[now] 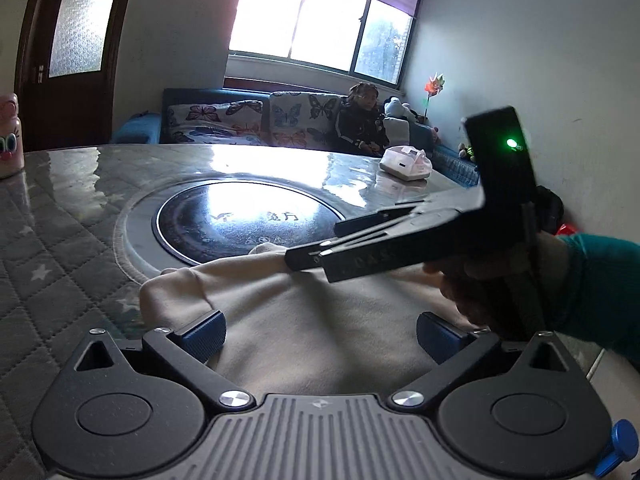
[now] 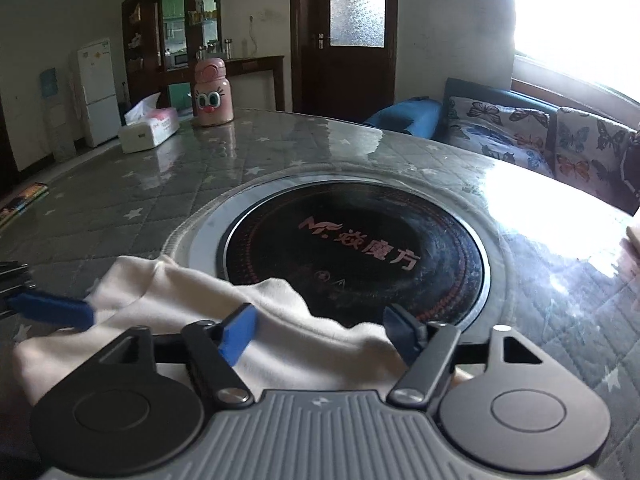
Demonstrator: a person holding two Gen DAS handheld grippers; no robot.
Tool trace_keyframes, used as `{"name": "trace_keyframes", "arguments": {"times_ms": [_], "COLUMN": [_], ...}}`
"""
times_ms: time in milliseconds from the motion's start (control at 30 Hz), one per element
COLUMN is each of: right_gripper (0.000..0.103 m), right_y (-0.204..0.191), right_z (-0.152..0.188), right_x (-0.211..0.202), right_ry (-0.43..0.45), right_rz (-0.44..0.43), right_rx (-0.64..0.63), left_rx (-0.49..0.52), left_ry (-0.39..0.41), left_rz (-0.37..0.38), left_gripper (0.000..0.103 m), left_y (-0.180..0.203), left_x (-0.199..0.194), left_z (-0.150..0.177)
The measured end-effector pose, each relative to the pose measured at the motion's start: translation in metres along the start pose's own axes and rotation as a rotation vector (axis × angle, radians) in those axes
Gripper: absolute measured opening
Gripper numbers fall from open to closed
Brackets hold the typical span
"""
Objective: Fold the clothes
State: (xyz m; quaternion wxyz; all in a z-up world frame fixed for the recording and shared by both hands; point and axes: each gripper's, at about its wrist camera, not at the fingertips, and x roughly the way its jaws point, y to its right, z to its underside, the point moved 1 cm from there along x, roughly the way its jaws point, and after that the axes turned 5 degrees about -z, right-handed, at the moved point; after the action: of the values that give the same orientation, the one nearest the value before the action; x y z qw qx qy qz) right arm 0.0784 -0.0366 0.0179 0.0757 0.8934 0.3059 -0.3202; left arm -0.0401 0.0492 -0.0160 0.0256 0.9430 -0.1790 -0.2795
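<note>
A cream garment point(image 1: 320, 320) lies bunched on the table's near edge, partly over the round black cooktop point(image 1: 240, 224). My left gripper point(image 1: 320, 336) is open, its blue pads wide apart above the cloth. My right gripper point(image 2: 320, 332) is open too, its pads either side of a raised fold of the same garment point(image 2: 260, 312). In the left wrist view the right gripper point(image 1: 320, 246) reaches in from the right, just over the garment's far edge. A blue finger of the left gripper point(image 2: 52, 310) shows at the left of the right wrist view.
The table point(image 2: 120, 208) has a glossy quilted star-pattern cover. A pink cartoon bottle point(image 2: 211, 94) and a tissue box point(image 2: 148, 126) stand at its far side; another white box point(image 1: 406, 164) is far right. A sofa point(image 1: 248, 120) with a seated child point(image 1: 362, 120) lies beyond.
</note>
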Motion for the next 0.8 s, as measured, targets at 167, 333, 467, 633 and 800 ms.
{"name": "trace_keyframes", "arguments": {"times_ms": [167,333,467,633,800], "right_gripper": [0.083,0.085,0.085,0.085,0.087], "right_y": [-0.009,-0.022,-0.022,-0.016,-0.014], "right_z": [-0.005,-0.003,-0.006,-0.014,-0.018], "right_x": [-0.010,-0.010,0.003,0.015,0.027], "right_ry": [0.021,0.004,-0.004,-0.013,-0.028], "right_rz": [-0.035,-0.062,-0.034,-0.015,-0.010], "right_rx": [-0.026,-0.103,-0.109,-0.088,-0.081], "left_rx": [-0.027,-0.044,-0.036,-0.039,-0.082], "left_ry": [0.014,0.015,0.011,0.003,-0.011], "left_rz": [-0.019,-0.037,-0.038,-0.039,-0.041], "left_gripper": [0.103,0.103,0.103,0.103,0.103], "left_y": [-0.007,-0.015,-0.013,-0.016,-0.026], "left_x": [-0.008,-0.009,-0.008,-0.007,-0.005], "left_z": [-0.001,0.001,0.005,0.005,0.004]}}
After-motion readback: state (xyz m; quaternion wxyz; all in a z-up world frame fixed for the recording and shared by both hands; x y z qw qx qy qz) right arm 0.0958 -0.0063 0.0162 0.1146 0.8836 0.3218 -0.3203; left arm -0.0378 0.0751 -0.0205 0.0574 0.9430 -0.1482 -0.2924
